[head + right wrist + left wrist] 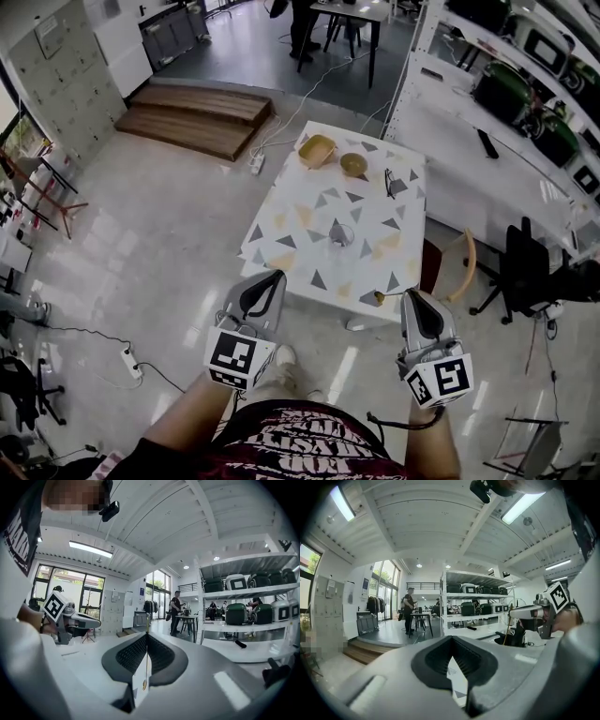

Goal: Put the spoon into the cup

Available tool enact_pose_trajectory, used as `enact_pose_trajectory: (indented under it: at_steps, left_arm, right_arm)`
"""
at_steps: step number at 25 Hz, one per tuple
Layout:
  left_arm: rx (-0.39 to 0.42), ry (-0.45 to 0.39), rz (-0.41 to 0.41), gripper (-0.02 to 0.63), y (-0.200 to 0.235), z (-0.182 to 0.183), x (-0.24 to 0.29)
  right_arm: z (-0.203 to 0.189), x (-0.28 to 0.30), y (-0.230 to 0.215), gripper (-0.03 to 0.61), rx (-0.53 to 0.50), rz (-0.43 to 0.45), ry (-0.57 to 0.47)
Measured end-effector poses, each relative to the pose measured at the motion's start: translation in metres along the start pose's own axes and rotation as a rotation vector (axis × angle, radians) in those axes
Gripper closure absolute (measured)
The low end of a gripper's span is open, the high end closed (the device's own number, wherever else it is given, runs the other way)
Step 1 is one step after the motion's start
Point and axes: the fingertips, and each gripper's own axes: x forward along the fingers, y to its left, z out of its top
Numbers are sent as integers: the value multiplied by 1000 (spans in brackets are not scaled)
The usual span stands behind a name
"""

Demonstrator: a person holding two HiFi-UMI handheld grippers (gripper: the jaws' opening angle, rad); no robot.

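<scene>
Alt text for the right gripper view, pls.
The right gripper has its jaws shut on a thin spoon, which stands upright with its bowl at the bottom. The left gripper shows at left. Beyond are shelves of cases and a person standing by a table.

No word or number can be read with certainty. The person's dark shirt [281, 448] carries large pale letters, but they are cut off at the lower edge of the head view and are not legible. The cubes of the left gripper [272, 278] and the right gripper [413, 297] show only black-and-white square patterns, not letters. A blue sheet [141, 592] on the far wall is too small to read.
</scene>
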Motion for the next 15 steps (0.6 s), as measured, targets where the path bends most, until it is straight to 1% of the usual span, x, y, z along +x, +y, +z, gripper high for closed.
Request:
enact_pose_trajectory:
  at_steps: [7,15]
  left_arm:
    - [-11,-5,-12,613,28,5,30]
    - [10,-34,-29,613,64,20,47]
  right_arm:
    - [15,38,-13,545,-14,-16,-6]
    - [39,70,-14,545,-41,-55,-40]
